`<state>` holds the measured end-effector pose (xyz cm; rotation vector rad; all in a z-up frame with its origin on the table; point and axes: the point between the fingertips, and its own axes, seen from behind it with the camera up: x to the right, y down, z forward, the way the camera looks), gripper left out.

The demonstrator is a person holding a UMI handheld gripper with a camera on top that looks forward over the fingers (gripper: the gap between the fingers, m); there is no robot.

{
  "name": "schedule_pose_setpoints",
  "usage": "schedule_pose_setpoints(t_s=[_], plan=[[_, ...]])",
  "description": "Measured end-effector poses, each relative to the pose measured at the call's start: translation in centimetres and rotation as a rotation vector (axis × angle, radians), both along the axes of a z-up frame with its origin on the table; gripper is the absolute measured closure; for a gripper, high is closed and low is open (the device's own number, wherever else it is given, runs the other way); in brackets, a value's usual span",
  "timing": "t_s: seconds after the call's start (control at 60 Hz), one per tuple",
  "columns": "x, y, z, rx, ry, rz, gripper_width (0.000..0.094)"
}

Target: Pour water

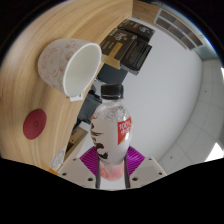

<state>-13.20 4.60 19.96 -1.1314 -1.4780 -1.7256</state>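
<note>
A clear plastic bottle (110,125) with a white cap (112,92) and a red-and-white label is held between my gripper's (110,160) purple pads, both pressing on its lower body. The view is rolled, so the bottle is tilted with its cap close to the rim of a white paper cup (72,65). The cup stands on the wooden table (35,95), just beyond the bottle, its opening facing the cap. The fingers are shut on the bottle.
A dark box-like device (132,45) sits beyond the cup near the table's edge. A red round mark (35,122) lies on the wood beside the bottle. A grey floor (180,110) spreads past the table's edge.
</note>
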Motion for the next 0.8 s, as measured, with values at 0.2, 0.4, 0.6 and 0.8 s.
schedule_pose_setpoints(t_s=[0.2,0.4,0.6,0.8], plan=[[-1.0,1.3,-2.0,-0.045,-0.117,0.055,0.0608],[-0.4,0.8,-1.2,-0.080,0.208,0.052,0.0611],[0.3,-1.4,3.5,-0.044,1.002,0.029,0.0609],[1.0,-3.4,2.1,-0.072,1.651,-0.024,0.0610]])
